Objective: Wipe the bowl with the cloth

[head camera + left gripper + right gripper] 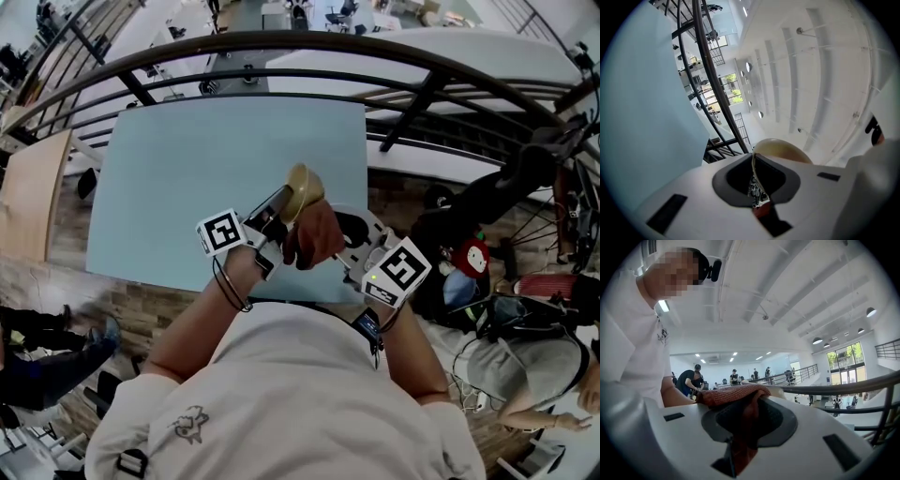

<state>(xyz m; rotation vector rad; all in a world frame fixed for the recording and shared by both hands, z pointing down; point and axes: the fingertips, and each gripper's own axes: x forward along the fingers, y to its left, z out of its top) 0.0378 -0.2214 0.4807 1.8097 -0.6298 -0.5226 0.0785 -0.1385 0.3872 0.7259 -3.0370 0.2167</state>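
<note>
Firstly, left gripper (pixel 754 183): jaws drawn nearly together, pinching the thin rim of the bowl (pixel 780 151), which stands edge-on between them. The tan bowl juts out past the jaw tips.

Right gripper (pixel 740 427): jaws clamped on the cloth (pixel 733 397), a red-brown ribbed fabric that fills the gap and folds over the top of the jaws.

Head view: both grippers are held close together before the person's chest (left marker cube (pixel 223 232) at the left, right marker cube (pixel 403 270) lower right). The cloth is bunched against the bowl's near side, touching it. The bowl is held over the near right part of the table (pixel 206 178), a pale blue top.

Beyond: dark curved railing (pixel 281 38); dark bag (pixel 469 211) at the right.
</note>
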